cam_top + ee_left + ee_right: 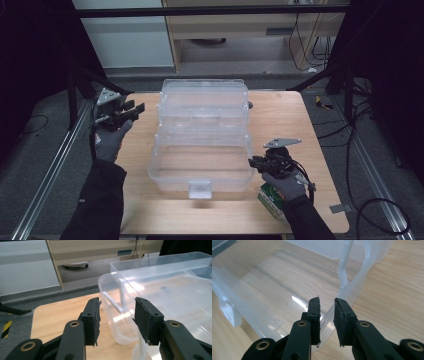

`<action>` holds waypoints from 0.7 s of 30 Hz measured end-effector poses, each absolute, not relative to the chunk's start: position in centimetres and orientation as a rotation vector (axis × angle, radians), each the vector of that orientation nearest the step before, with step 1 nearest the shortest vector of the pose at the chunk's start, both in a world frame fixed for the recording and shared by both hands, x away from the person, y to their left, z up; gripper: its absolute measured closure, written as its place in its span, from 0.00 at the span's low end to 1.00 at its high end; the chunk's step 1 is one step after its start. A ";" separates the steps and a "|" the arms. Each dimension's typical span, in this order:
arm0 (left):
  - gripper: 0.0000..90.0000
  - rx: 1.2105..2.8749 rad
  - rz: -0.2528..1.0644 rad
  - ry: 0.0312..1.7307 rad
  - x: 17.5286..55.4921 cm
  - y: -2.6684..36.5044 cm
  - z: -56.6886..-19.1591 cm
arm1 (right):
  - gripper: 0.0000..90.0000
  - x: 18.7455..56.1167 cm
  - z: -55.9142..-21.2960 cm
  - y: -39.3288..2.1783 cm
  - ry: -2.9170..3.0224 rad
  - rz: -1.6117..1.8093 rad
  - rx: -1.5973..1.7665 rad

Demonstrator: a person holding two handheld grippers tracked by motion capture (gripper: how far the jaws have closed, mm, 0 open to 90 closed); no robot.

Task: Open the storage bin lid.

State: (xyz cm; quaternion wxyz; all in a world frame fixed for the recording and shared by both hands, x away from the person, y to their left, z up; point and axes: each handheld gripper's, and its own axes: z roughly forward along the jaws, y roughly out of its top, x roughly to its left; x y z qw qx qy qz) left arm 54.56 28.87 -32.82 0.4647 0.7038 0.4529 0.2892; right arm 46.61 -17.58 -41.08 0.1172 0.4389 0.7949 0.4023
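High view had the left gripper (131, 111) at about nine o'clock of the clear plastic box (202, 140), held above the bench (280, 120), jaws parted with nothing between them. Left gripper view put the box's rounded corner (110, 290) just beyond those pads. The box sat mid-bench with its lid tipped back toward twelve o'clock. It looked light, thin-walled and slick, stiff at the rims but likely to flex and slide, so the rims or the front latch (200, 189) seemed the best holds. At four o'clock the right gripper (255, 164) straddled the side rim (329, 315) with a narrow gap; whether the pads pinched it could not be told. A green packet (270, 199) lay half hidden under that hand.
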 end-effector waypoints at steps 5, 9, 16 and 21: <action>0.57 1.767 0.687 1.057 51.4 28.5 -33.4 | 0.84 46.6 -41.1 -17.5 2.323 1.176 1.290; 0.58 1.777 0.685 1.049 49.7 28.2 -33.9 | 0.84 46.6 -41.1 -17.6 2.324 1.178 1.291; 0.62 1.806 0.633 1.059 47.6 27.6 -36.8 | 0.84 46.6 -41.1 -17.6 2.327 1.181 1.292; 0.67 1.883 0.618 1.061 46.8 27.0 -38.3 | 0.84 46.6 -41.1 -17.6 2.327 1.181 1.290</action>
